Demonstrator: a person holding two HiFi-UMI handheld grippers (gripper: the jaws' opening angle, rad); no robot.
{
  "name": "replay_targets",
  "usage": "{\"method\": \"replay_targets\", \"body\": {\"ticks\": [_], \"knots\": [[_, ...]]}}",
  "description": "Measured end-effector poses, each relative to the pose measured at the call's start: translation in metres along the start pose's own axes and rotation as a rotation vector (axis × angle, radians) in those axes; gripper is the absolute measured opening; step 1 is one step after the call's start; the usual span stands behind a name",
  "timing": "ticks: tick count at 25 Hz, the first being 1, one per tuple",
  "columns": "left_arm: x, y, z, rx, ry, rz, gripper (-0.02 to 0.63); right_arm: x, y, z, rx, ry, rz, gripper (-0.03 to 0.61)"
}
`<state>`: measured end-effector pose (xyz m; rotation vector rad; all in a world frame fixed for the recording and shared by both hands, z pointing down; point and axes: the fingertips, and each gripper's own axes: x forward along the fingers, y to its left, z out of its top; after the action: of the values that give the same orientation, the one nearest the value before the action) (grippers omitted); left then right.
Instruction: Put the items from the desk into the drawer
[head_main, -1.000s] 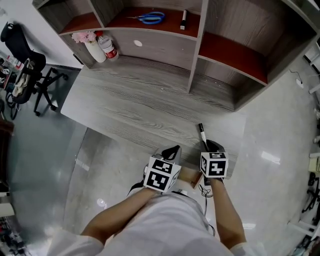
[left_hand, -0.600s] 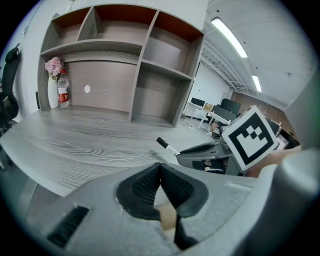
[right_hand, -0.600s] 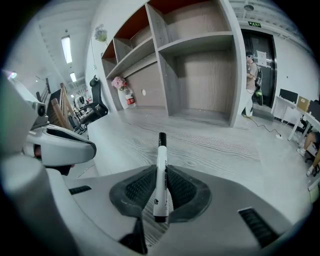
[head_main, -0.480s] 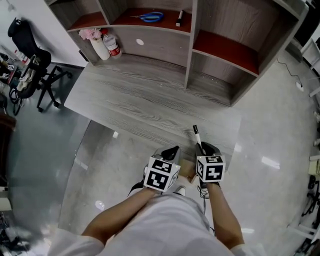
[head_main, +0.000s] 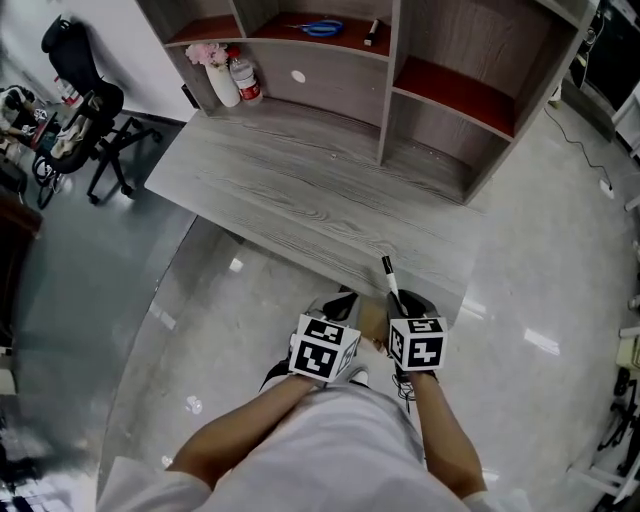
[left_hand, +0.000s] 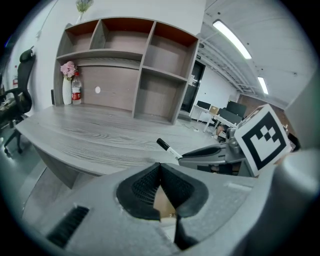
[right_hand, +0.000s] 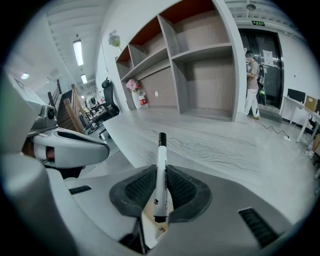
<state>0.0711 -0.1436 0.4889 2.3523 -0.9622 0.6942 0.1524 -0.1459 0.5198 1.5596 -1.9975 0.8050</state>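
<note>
The right claw (head_main: 407, 302) was squeezed tight on a marker (right_hand: 160, 172) with a white body and a black cap. The cap end stuck out past the tips and pointed at the counter (head_main: 300, 210). The marker was not on the counter; it hung just off its near edge. The left claw (left_hand: 160, 169) was pressed closed with nothing in it, and it sat just beside the right one, also off the near edge.

Something tan (head_main: 372, 325) showed low down between the two claws, under the counter's near edge. It may have been the drawer, but I could not tell for sure.

The step looked like carrying the marker to the drawer. To do it well, the right claw should keep squeezing the whole way, because the marker was held near its back end and a lot of it stuck out, so it could tip or slip. It would be best to bring it down low inside the drawer, lay it almost flat, and only then let go, so it does not bounce or roll out.

Blue scissors (head_main: 318, 28) and another marker (head_main: 372, 33) lay on a shelf at the back of the counter, waiting for their turn.
</note>
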Motion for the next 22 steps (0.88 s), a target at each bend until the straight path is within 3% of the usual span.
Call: {"method": "replay_targets", "body": {"ticks": [22], "knots": [[-0.047, -0.015, -0.072, -0.095, 0.002, 0.114, 0.003, -0.031, 0.061, -0.060, -0.006, 0.015, 0.141, 0.052]]}}
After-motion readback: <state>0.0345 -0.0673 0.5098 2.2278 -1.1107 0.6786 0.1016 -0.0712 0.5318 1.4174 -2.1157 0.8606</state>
